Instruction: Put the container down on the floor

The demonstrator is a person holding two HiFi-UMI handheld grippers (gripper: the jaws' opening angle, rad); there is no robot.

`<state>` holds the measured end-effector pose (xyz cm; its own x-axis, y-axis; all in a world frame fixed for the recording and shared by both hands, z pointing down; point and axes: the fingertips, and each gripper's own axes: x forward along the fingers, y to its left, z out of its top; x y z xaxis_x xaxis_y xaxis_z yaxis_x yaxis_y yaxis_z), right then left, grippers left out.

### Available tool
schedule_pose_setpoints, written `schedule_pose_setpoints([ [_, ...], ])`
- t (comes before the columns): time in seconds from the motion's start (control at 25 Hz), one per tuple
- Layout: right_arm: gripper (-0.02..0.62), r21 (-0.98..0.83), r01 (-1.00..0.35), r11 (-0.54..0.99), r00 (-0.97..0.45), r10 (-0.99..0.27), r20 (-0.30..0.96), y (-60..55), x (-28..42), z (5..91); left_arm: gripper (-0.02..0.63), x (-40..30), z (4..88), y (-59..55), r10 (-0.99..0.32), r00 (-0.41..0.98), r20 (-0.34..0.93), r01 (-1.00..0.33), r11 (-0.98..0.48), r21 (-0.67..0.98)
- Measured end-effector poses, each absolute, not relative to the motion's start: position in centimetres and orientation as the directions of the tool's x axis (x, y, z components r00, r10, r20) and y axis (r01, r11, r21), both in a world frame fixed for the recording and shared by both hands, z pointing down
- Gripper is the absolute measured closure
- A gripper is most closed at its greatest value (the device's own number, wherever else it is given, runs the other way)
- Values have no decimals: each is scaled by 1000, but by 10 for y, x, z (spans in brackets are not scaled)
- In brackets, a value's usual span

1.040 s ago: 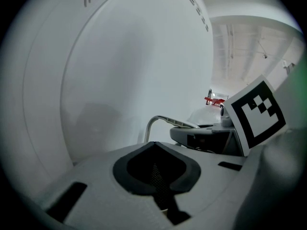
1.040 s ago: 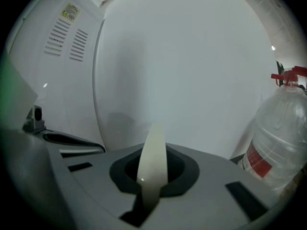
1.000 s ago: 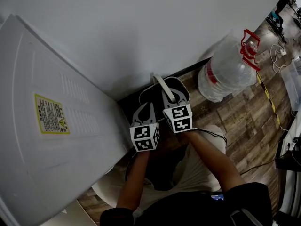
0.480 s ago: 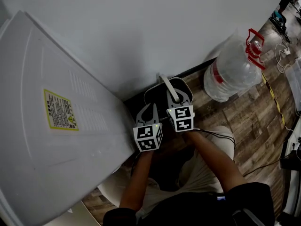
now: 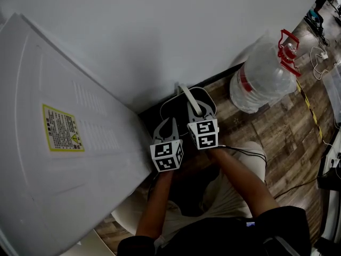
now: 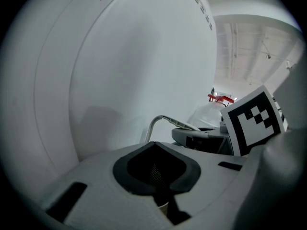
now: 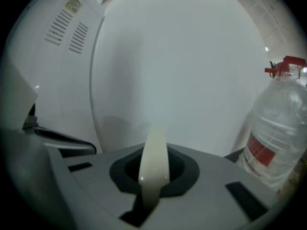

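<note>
Right gripper (image 5: 200, 113) is clamped tight on the pale handle (image 5: 189, 98) of the container (image 5: 171, 106), handle standing upright between its jaws. The container sits low at the foot of the wall, between the white appliance (image 5: 58, 143) and the big water bottle (image 5: 264, 79); whether it touches the floor (image 5: 272, 127) I can't tell. Left gripper (image 5: 170, 122) hangs just beside, jaws pinched together, gripping nothing.

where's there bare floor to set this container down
Bare wood floor lies between the container and the water jug. The corner by the white appliance is tight, and cables crowd the far right.
</note>
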<state>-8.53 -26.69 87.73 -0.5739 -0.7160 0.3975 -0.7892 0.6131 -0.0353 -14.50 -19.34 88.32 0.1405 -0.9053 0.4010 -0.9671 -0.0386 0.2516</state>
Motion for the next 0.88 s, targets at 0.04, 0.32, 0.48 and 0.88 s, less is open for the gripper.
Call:
schedule_pose_setpoints([
  [0.04,565,-43,-792,610,-572,-715,402,-267,-85,878,591,-145,884,-194,-905,141,401,-967,-39,252],
  [0.32,565,-57,-800,598,-559,-706,436,-268,-80,879,591,-144,885,-194,-900,155,407,-964,-48,260],
  [0.48,563,-56,-799,599,-555,-697,453,-265,-77,883,591,-141,887,-194,-899,166,405,-957,-48,286],
  [0.88,563,-22,-817,576,-513,-710,481,-264,-62,887,591,-131,888,-190,-895,204,397,-952,-86,295],
])
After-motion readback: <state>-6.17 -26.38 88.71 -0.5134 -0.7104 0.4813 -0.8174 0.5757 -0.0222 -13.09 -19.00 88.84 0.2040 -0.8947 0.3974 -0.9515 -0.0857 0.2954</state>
